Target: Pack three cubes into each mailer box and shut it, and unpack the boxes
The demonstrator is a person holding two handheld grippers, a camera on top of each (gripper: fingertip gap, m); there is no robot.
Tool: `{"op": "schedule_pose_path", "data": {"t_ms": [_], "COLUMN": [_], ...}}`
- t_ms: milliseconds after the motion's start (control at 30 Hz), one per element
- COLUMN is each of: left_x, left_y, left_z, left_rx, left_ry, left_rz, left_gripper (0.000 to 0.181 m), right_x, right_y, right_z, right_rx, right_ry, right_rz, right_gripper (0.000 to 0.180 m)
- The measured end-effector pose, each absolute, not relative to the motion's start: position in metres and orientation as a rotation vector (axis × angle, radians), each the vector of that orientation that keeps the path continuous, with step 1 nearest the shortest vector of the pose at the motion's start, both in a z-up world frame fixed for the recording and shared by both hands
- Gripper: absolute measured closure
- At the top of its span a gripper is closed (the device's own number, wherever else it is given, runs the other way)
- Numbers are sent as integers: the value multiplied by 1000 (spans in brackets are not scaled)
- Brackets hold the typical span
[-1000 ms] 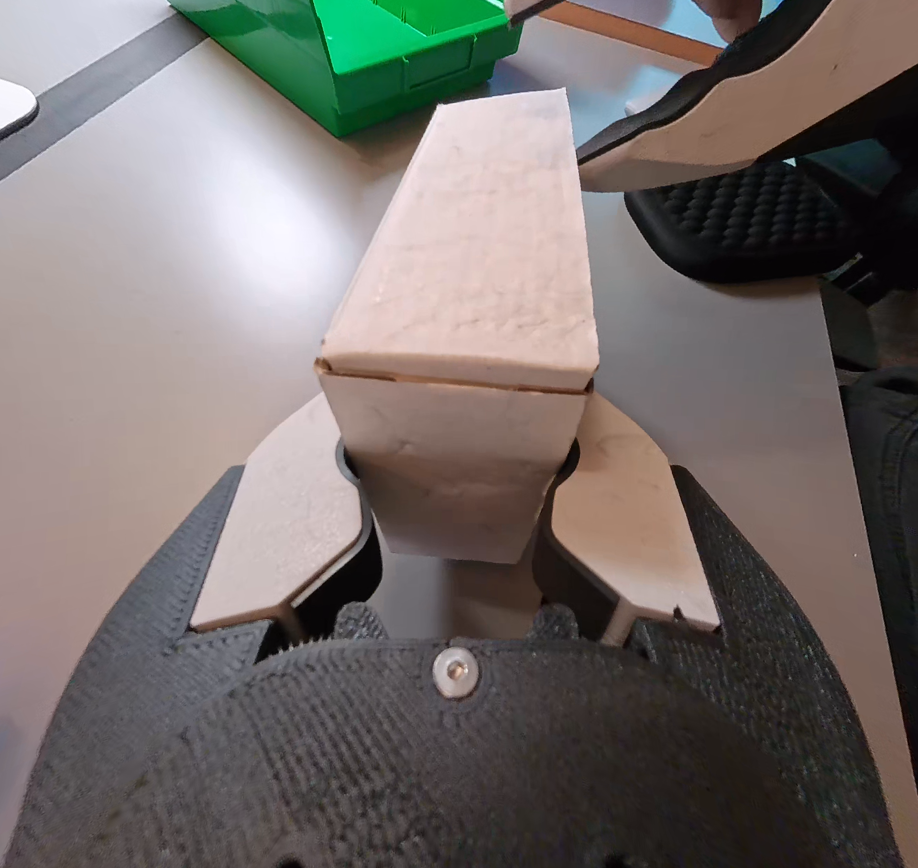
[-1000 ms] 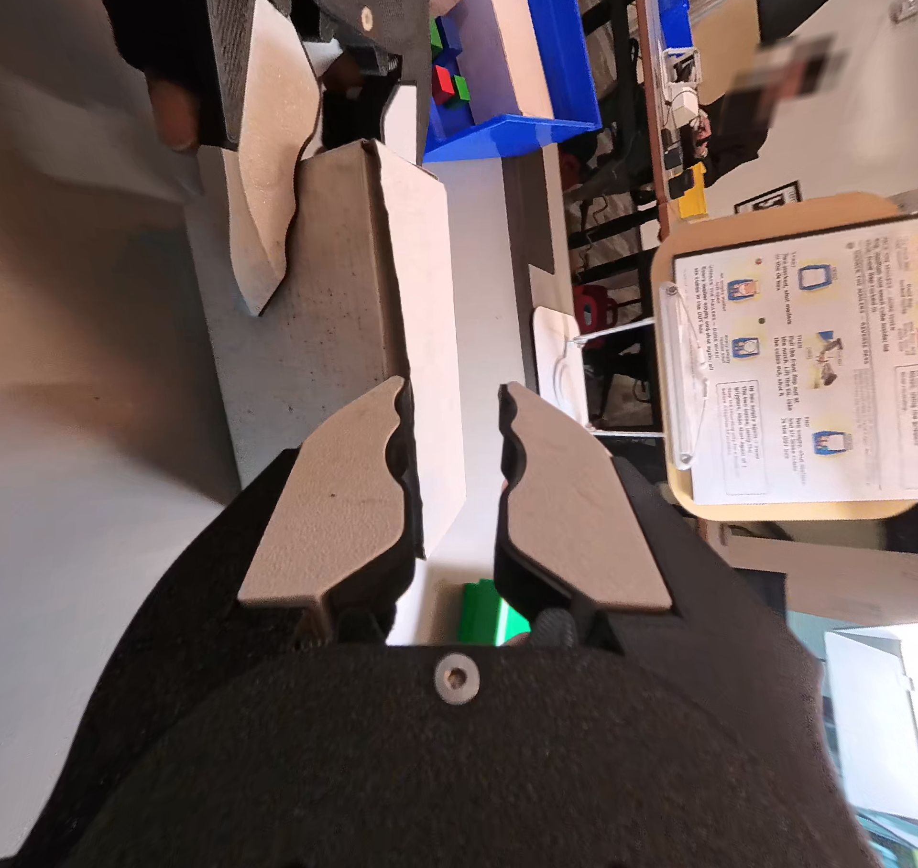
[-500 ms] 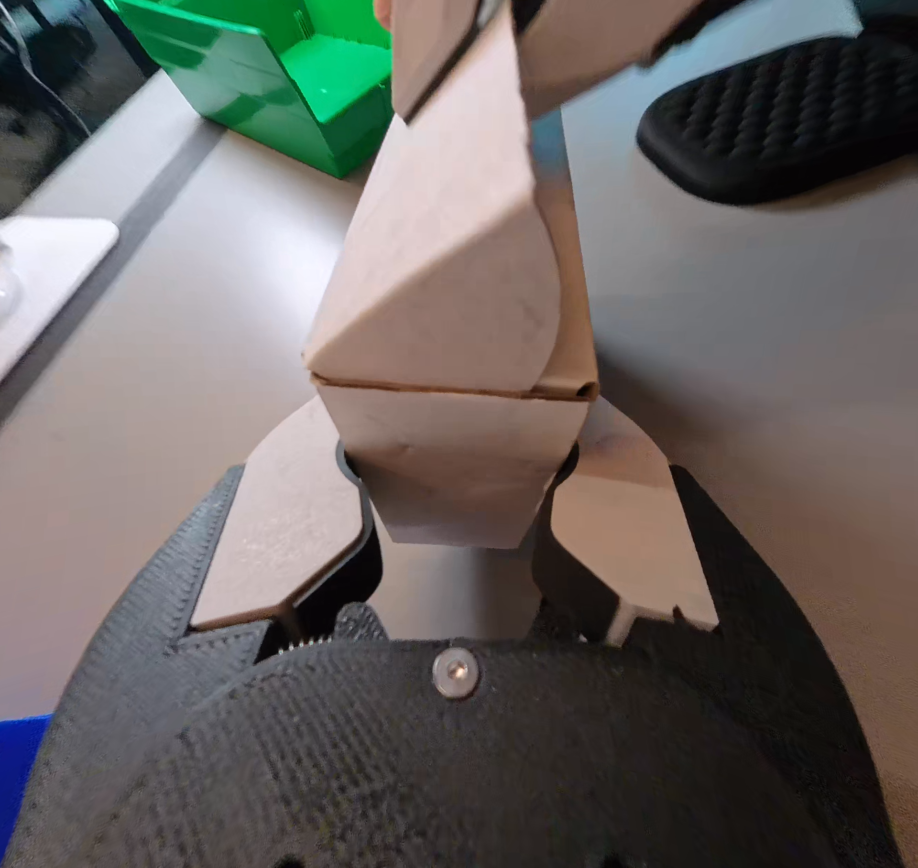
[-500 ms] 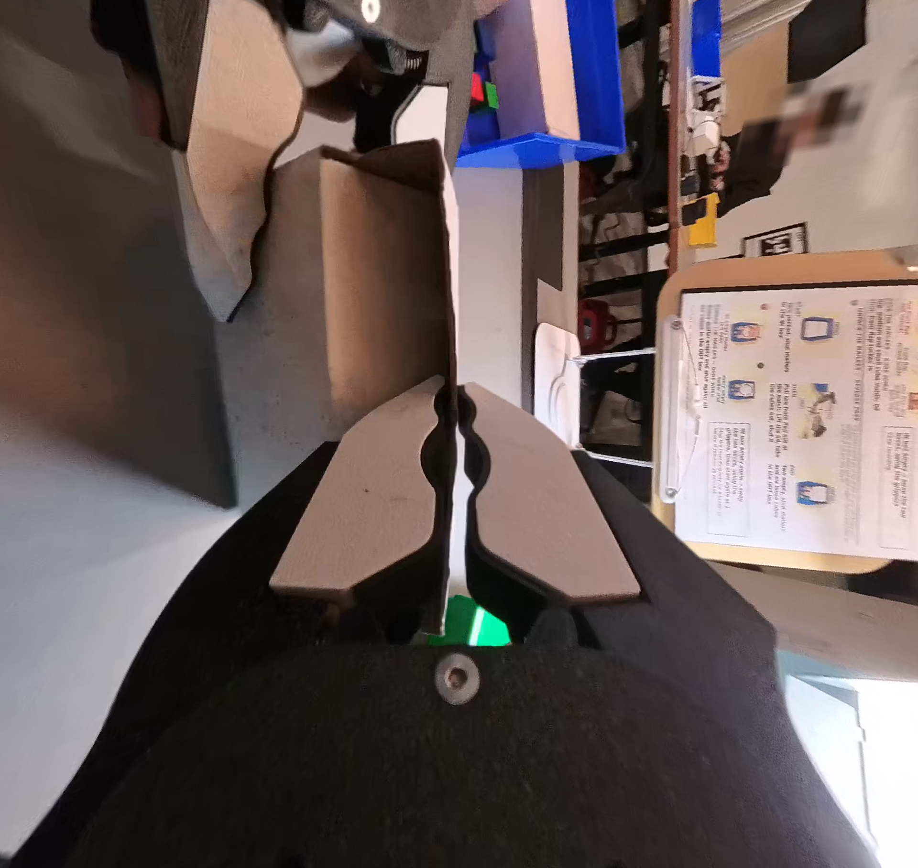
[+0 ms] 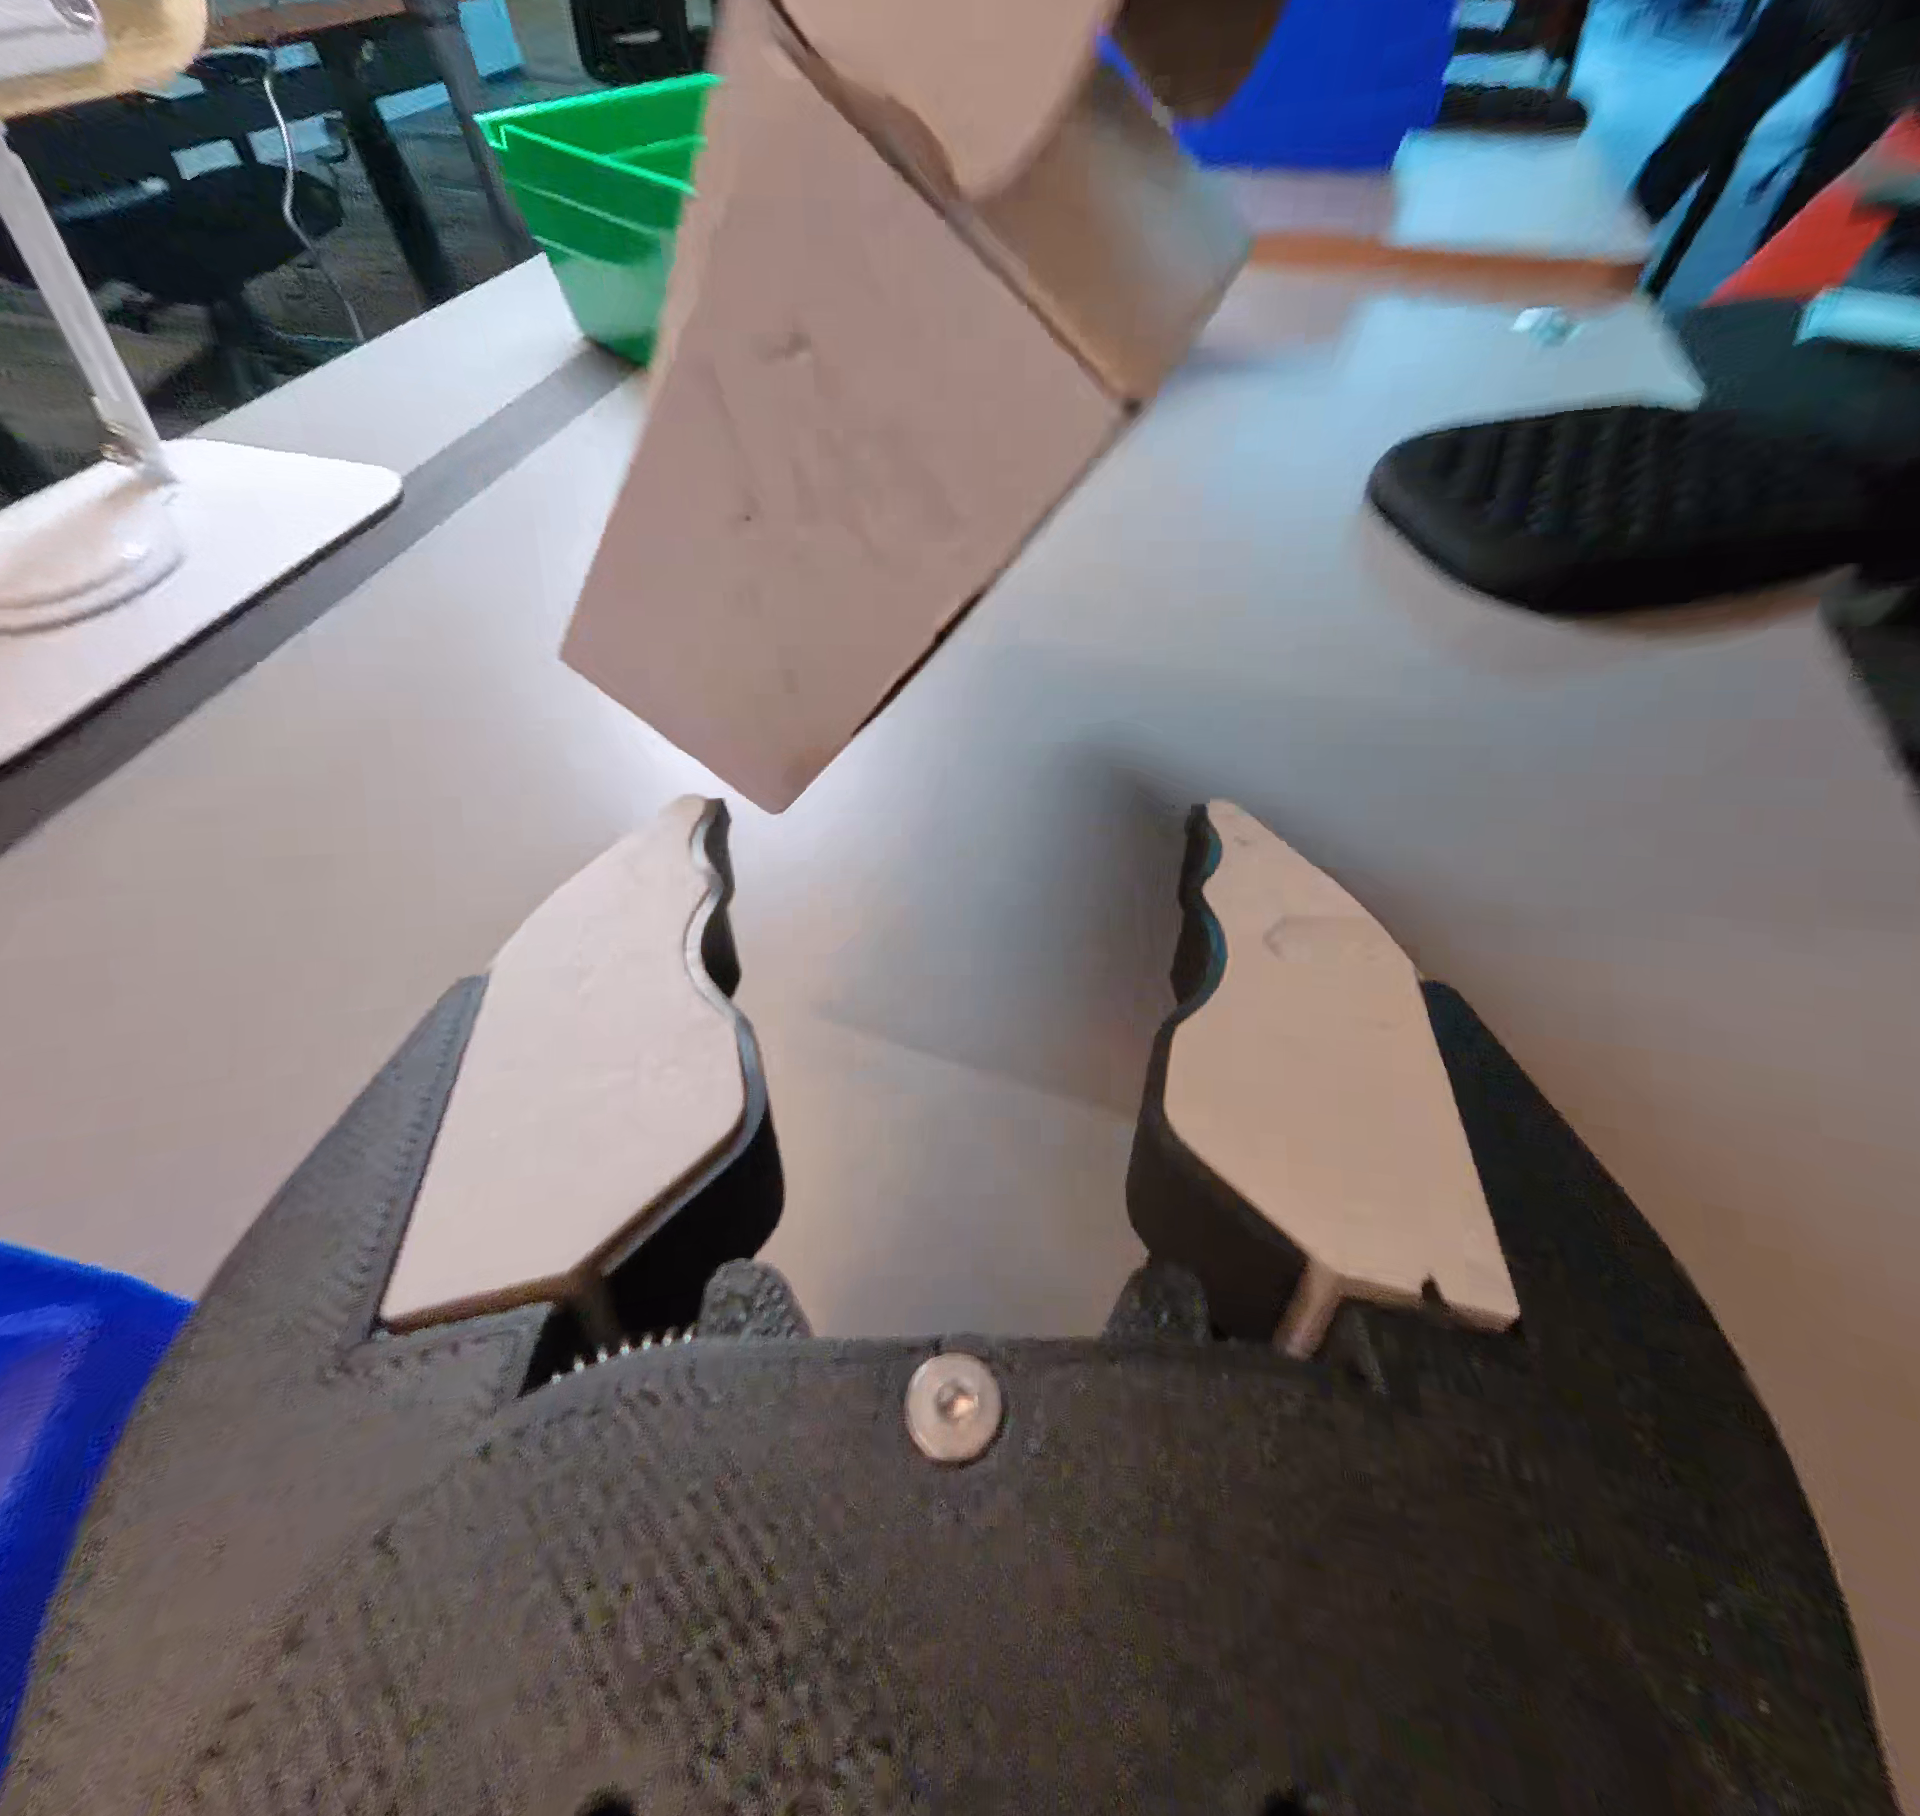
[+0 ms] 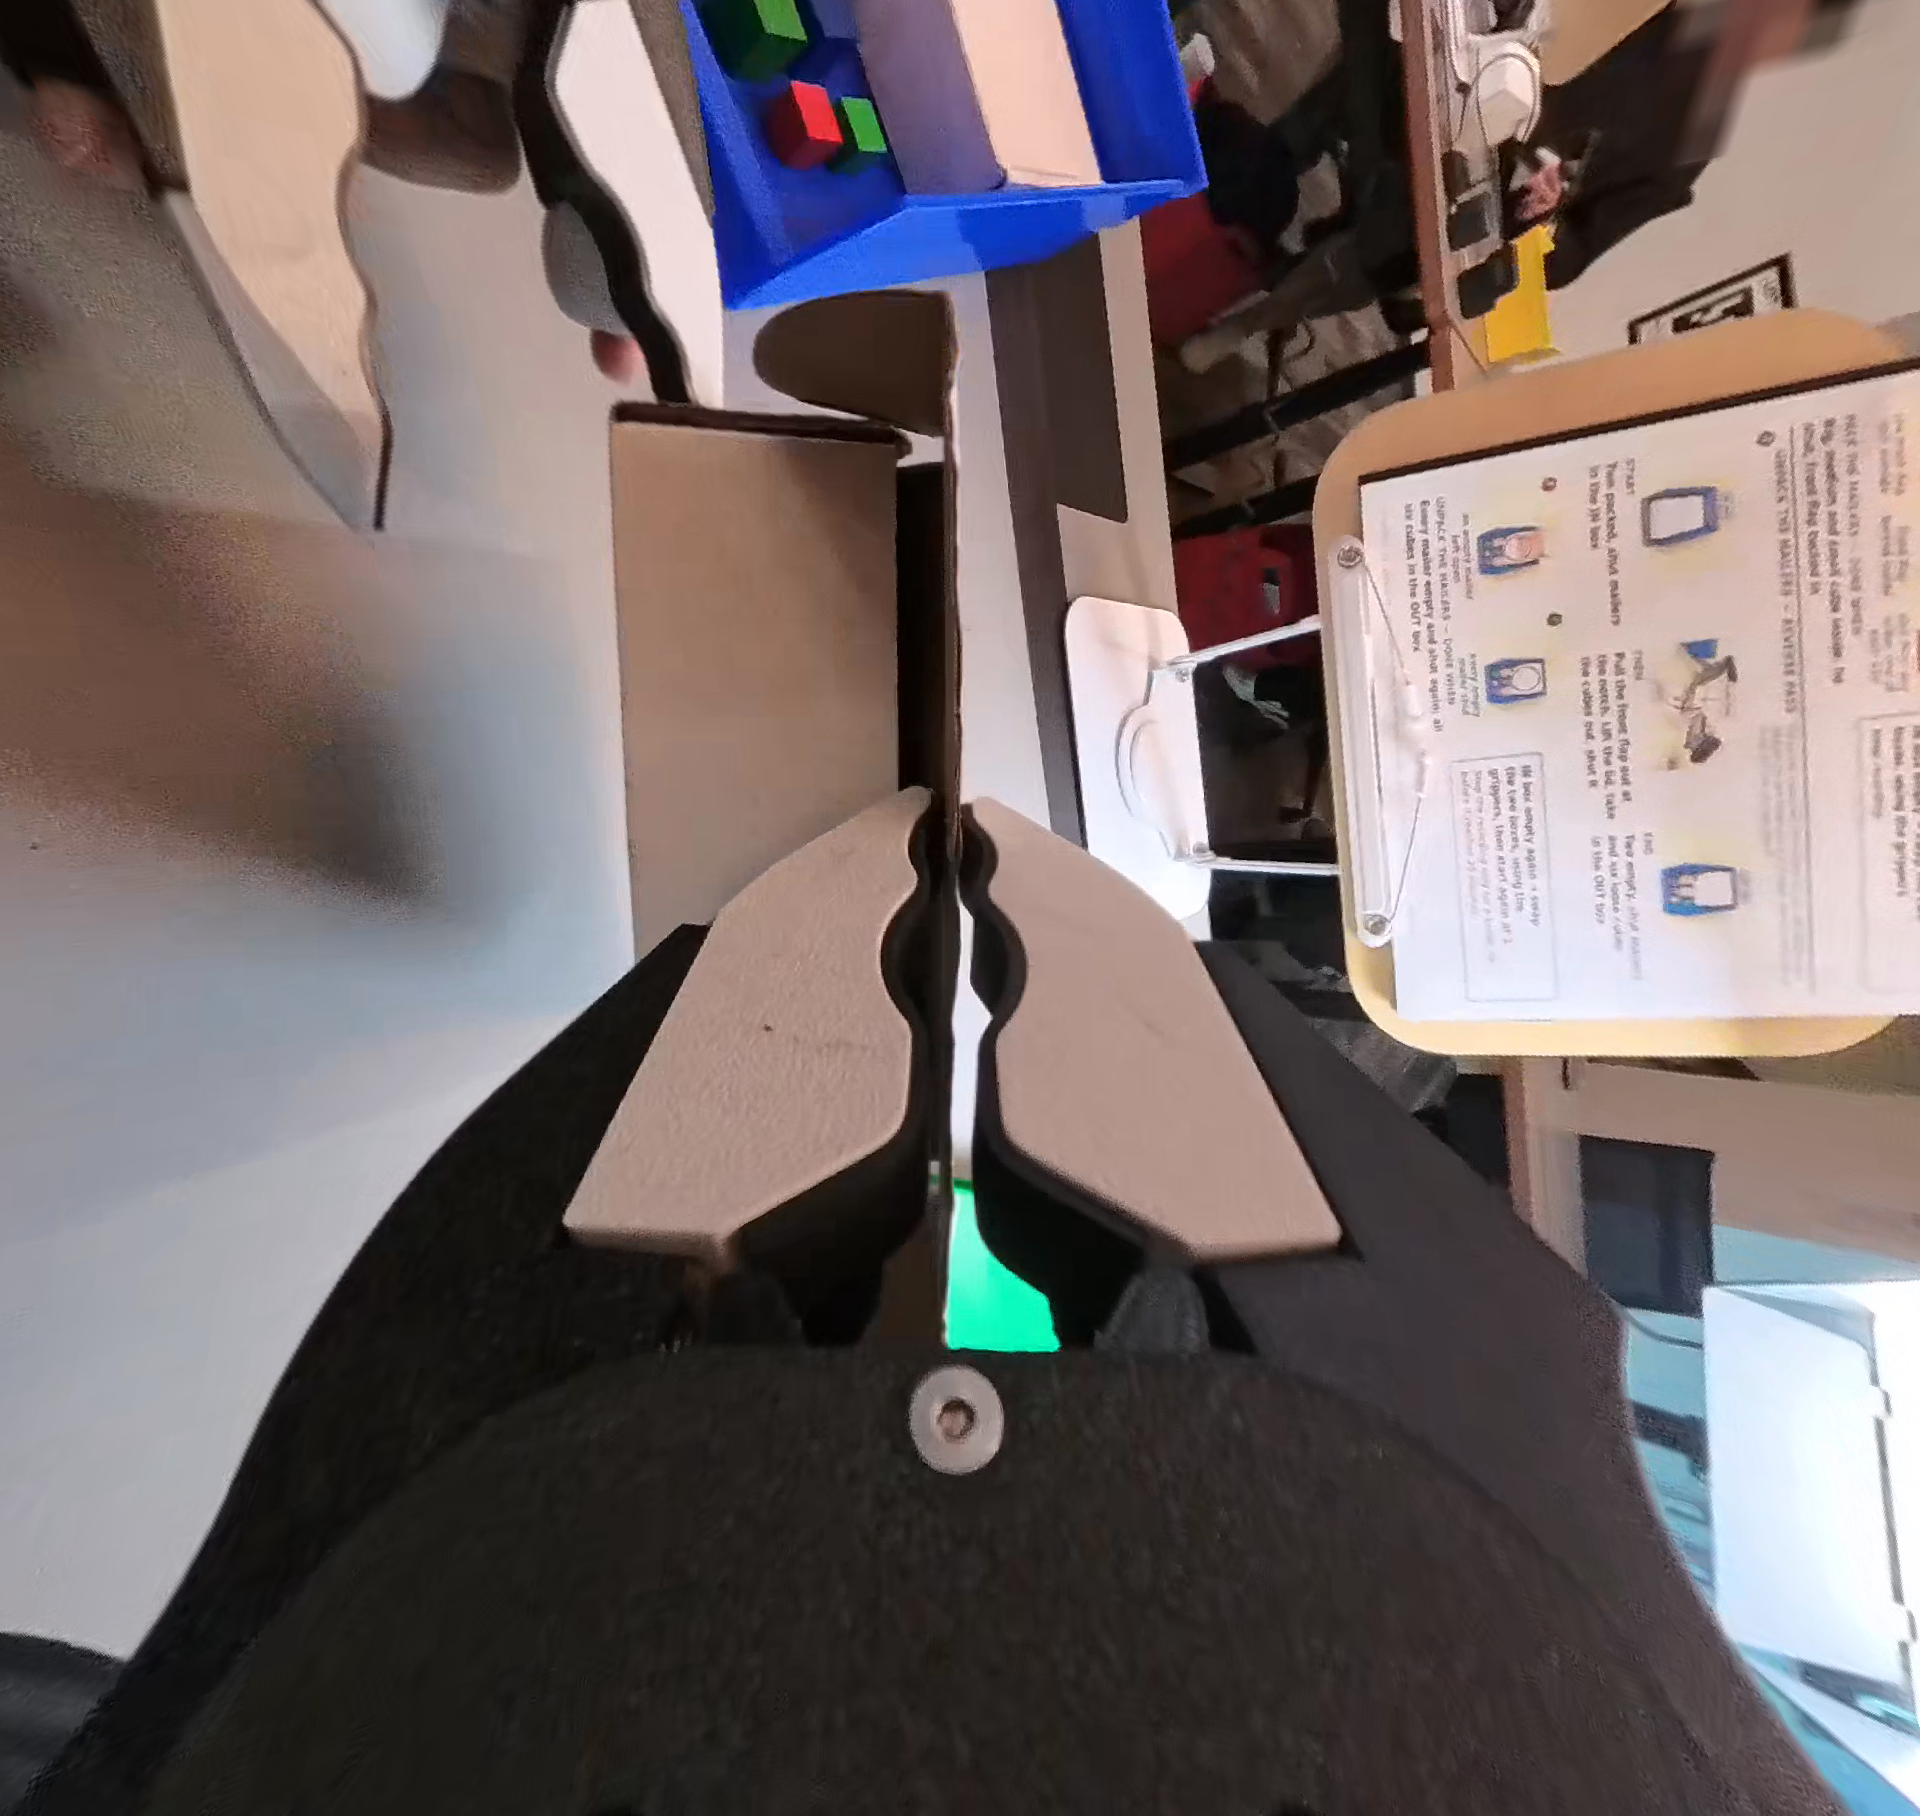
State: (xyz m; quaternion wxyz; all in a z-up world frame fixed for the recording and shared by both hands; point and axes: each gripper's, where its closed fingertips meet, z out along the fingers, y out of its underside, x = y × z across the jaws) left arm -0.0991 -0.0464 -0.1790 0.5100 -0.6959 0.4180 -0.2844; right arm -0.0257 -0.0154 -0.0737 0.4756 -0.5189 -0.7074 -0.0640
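Right gripper (image 6: 948, 831) pinched tight on the thin lid panel of the box (image 6: 758, 644), flap edge running straight between its fingers; the box hangs in the air from that grip. Left gripper (image 5: 956, 821) wide open, holding nothing, just below the box's (image 5: 831, 478) lowest corner but not touching it. Box tilted over the table (image 5: 312, 831), one end flap loose at the top. Step in hand, by my reading: opening a mailer by its lid, whether to load or to empty I cannot tell, since the inside does not show. Next move likely calls for the left gripper to steady the box body or set it down so the lid can swing fully back; a one-panel hold on cardboard may let it twist or tear. Cubes (image 6: 805, 119), red, green and blue, lie in a blue bin (image 6: 935, 228) on the far side of the box in the right wrist view, beside a second pale box inside it. Green bin (image 5: 592, 197) at the far left of the table. Table top pale grey, smooth, with a dark strip along it; a white stand base (image 5: 187, 540) at the left. An instruction sheet on a board (image 6: 1621, 686) stands to the right. Room behind: desks, chairs, cables, much of it blurred.
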Motion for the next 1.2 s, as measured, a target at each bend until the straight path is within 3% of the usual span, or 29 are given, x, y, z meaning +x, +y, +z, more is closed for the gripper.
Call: {"op": "schedule_pose_path", "data": {"t_ms": [267,433,567,867,1067,1200], "left_x": [-83,-72,-92,-92,-77,-84], "left_y": [-60,-71,-59,-95,-110,-108], "left_z": [-162,-196,-215,-172,-191,-169], "left_rx": [-1685,-1772,-1791,-1589,-1583,-1519], "left_ry": [887,1086,1211,1226,1393,1339], "left_rz": [-893,-777,-443,-677,-556,-521], "left_gripper": [101,103,109,129,130,137], "right_x": [-25,-25,-20,-20,-29,-31], "right_y": [-42,-54,-60,-50,-52,-47], "right_z": [-107,-114,-114,-106,-111,-115], "right_rx": [-1325,-1392,-1522,-1573,-1611,-1626], "right_ry": [-1790,-1823,-1827,-1824,-1922,-1931], "right_rz": [-134,-51,96,215,306,281], "right_gripper": [178,177,178,178,177,178]}}
